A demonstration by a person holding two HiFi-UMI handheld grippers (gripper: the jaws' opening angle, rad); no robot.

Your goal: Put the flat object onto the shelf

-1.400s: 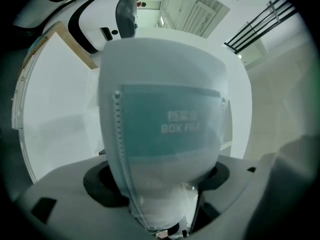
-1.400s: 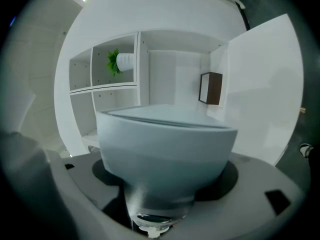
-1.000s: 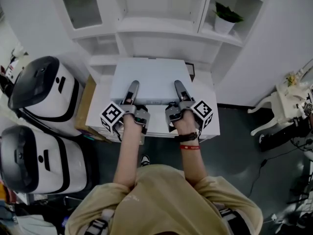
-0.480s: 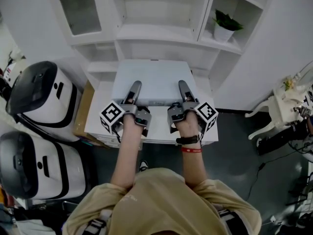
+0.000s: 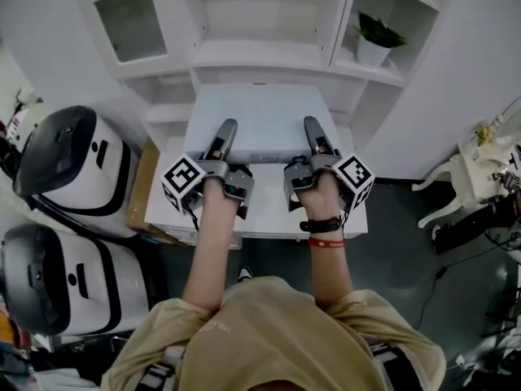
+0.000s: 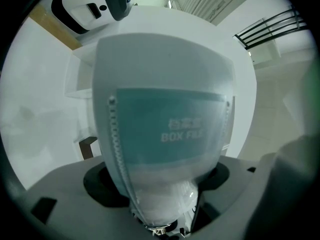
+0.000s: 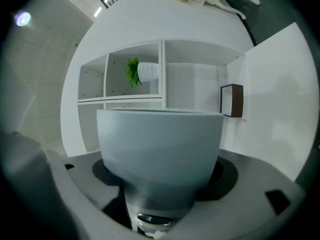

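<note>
The flat object is a white box file (image 5: pixel 262 114), held level over a low white top (image 5: pixel 167 198) in front of the white shelf unit (image 5: pixel 269 55). My left gripper (image 5: pixel 226 130) is shut on its near edge at the left. The right gripper (image 5: pixel 312 129) is shut on the same edge at the right. One jaw of each lies on top of the file; the lower jaws are hidden. In the left gripper view the box file (image 6: pixel 165 129) fills the middle and shows a teal label. The right gripper view shows the box file (image 7: pixel 160 144) with the shelf compartments (image 7: pixel 135 79) behind it.
A potted plant (image 5: pixel 376 32) stands in an upper right compartment. Two white-and-black machines (image 5: pixel 69 157) (image 5: pixel 65 279) stand at the left, with a brown board (image 5: pixel 140 177) beside the low top. A small dark brown box (image 7: pixel 232 100) sits by the shelf side. White furniture and cables (image 5: pixel 476 177) are at the right.
Both grippers and the box file have edged forward, toward the shelf unit. The grip on the file is unchanged.
</note>
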